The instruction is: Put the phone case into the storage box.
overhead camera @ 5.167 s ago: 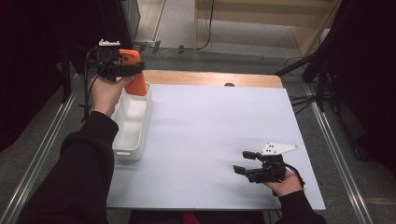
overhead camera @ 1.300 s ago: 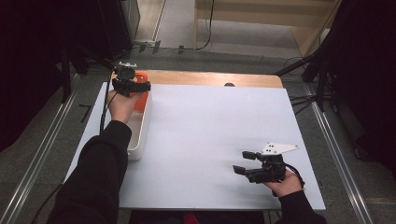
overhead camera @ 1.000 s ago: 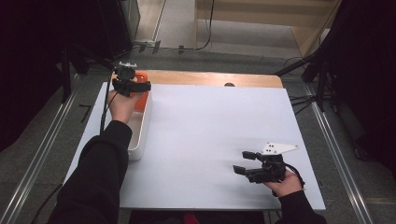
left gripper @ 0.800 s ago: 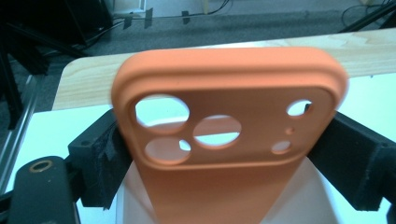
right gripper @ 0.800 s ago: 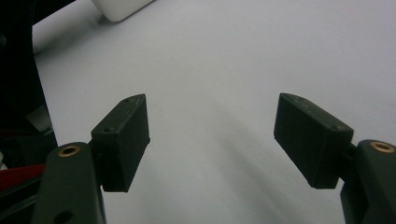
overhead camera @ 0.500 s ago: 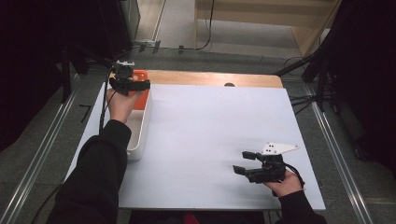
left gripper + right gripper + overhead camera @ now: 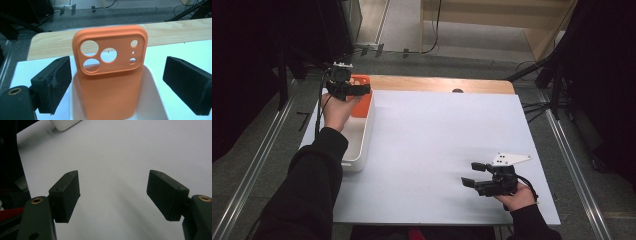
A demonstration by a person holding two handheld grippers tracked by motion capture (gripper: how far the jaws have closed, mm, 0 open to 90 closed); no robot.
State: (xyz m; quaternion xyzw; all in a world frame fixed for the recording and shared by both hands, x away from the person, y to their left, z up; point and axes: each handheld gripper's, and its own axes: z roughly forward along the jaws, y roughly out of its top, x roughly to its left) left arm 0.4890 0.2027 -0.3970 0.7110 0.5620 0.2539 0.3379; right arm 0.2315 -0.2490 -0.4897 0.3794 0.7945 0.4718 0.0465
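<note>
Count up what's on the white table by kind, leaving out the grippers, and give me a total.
Orange silicone phone case with camera cutouts: 1
White rectangular plastic tray: 1
Total: 2

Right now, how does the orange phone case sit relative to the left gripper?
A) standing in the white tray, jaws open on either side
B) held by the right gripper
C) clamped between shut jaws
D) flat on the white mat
A: the phone case stands upright in the white tray, and the left gripper has its jaws spread wide with gaps on both sides.
</note>
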